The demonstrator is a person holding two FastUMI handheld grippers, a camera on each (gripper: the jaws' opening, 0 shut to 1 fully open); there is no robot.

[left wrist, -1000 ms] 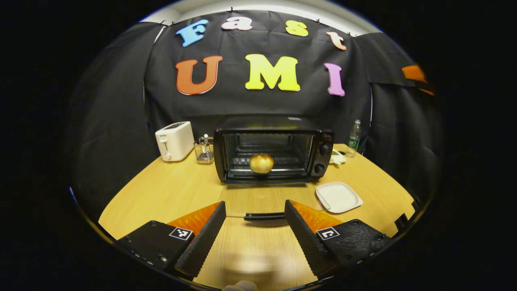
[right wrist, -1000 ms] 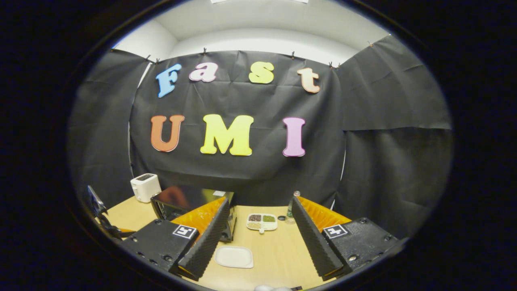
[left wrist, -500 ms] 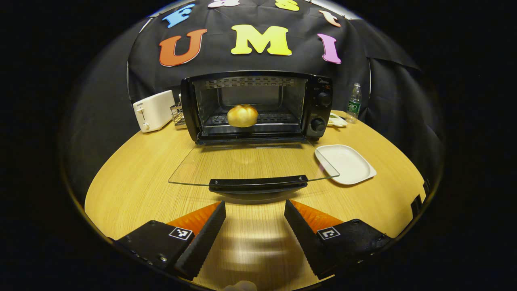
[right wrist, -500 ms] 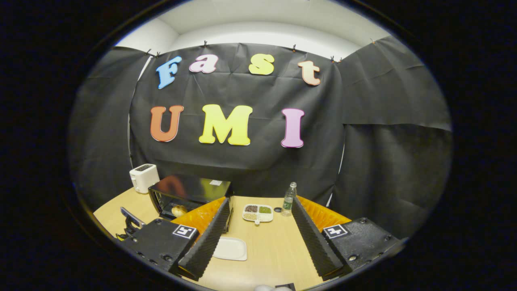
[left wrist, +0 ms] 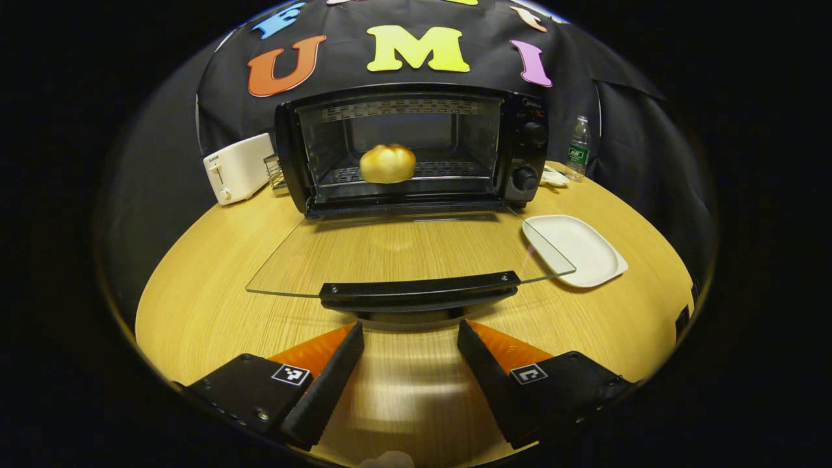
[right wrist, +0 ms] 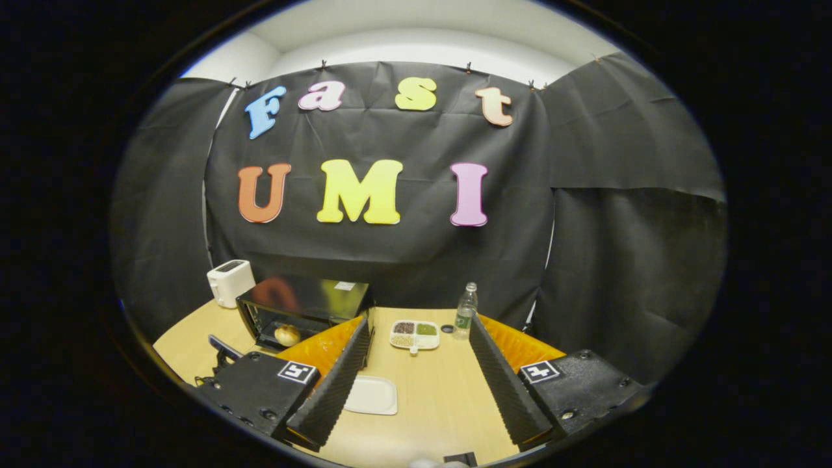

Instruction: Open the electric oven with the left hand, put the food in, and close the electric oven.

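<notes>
In the left gripper view a black electric oven (left wrist: 520,156) stands at the back of the wooden table (left wrist: 214,273), its glass door (left wrist: 403,253) folded down flat toward me. A golden bun (left wrist: 387,163) rests on the rack inside. The door's black handle (left wrist: 419,290) lies just ahead of my left gripper (left wrist: 409,361), which is open and holds nothing. In the right gripper view my right gripper (right wrist: 419,380) hangs open above the table, off to the right of the oven (right wrist: 305,302), where the bun (right wrist: 287,335) shows inside.
A white plate (left wrist: 575,250) lies right of the open door, also seen as the plate (right wrist: 372,394) under the right gripper. A white toaster (left wrist: 237,168) and a wire holder stand left of the oven. A water bottle (right wrist: 464,312) and a divided dish (right wrist: 414,333) sit at the back.
The left gripper has come lower and closer to the oven, so the door handle now lies just ahead of its fingers. The right gripper has tilted slightly, staying open.
</notes>
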